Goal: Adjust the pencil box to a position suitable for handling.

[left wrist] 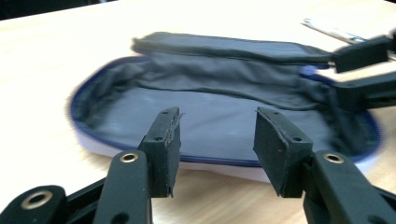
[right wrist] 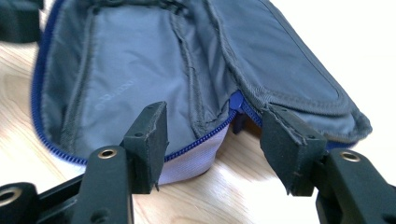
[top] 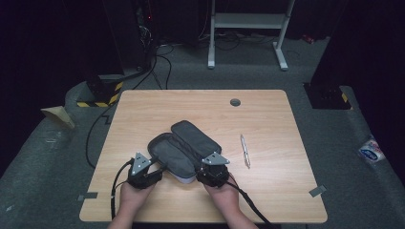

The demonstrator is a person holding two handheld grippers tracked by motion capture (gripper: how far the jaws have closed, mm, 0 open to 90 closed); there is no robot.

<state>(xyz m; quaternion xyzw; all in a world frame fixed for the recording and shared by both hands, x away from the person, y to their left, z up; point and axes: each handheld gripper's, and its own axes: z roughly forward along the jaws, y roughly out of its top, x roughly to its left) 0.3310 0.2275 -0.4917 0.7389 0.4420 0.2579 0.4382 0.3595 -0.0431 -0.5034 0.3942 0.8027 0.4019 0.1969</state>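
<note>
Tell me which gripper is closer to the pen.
The right gripper, at the case's near right end. The pen lies on the table to its right; the left gripper is across the case.

The open pouch (top: 184, 148) lies mid-table (top: 143, 109), a pen (top: 245, 150) to its right.

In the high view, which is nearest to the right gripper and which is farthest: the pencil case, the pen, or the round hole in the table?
From the right gripper:
1. Pencil case, open, right at the jaws, to their left.
2. Pen, to the right, apart from the case.
3. Round hole, near the table's far edge.
</note>
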